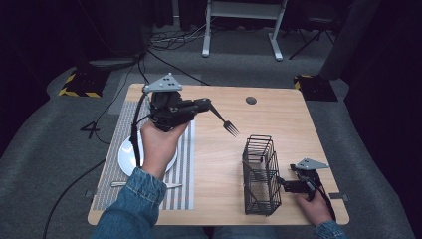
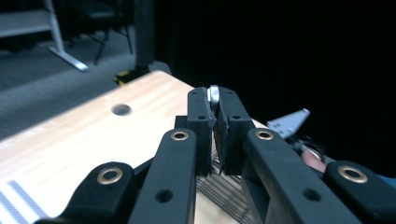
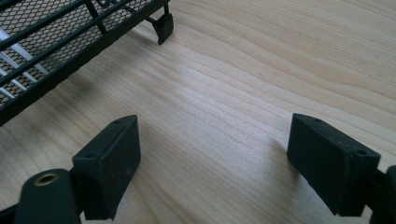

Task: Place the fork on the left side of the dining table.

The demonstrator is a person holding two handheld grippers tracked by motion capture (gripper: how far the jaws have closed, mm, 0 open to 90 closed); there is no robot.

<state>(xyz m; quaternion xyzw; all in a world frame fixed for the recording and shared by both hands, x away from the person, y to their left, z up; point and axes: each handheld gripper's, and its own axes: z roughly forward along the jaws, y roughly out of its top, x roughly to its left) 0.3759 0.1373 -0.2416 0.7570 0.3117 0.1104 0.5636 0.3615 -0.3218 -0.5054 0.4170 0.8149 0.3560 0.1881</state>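
The left gripper is held above the far left part of the table, over the striped placemat, with the person's left hand wrapped around its body. Its jaws are pressed together on the handle of a black fork. The fork sticks out to the right and slants downward, its tines hanging in the air above bare wood, clear of the table and well to the left and far side of the wire basket. In the left gripper view, the two black jaws meet with a sliver of shiny metal, the fork's handle end, caught between the pads.

The wire basket stands upright on the near right part of the table. Just to its right lies the right gripper, low by the basket's base, with the person's right hand behind it at the near edge. In the right gripper view its jaws are spread wide with only bare wood between them, and the basket's bottom rail and one foot sit off to the upper left, apart from the pads.

On the placement's left side rests a white plate, partly hidden by the forearm, and a piece of silver cutlery lies near its front edge.
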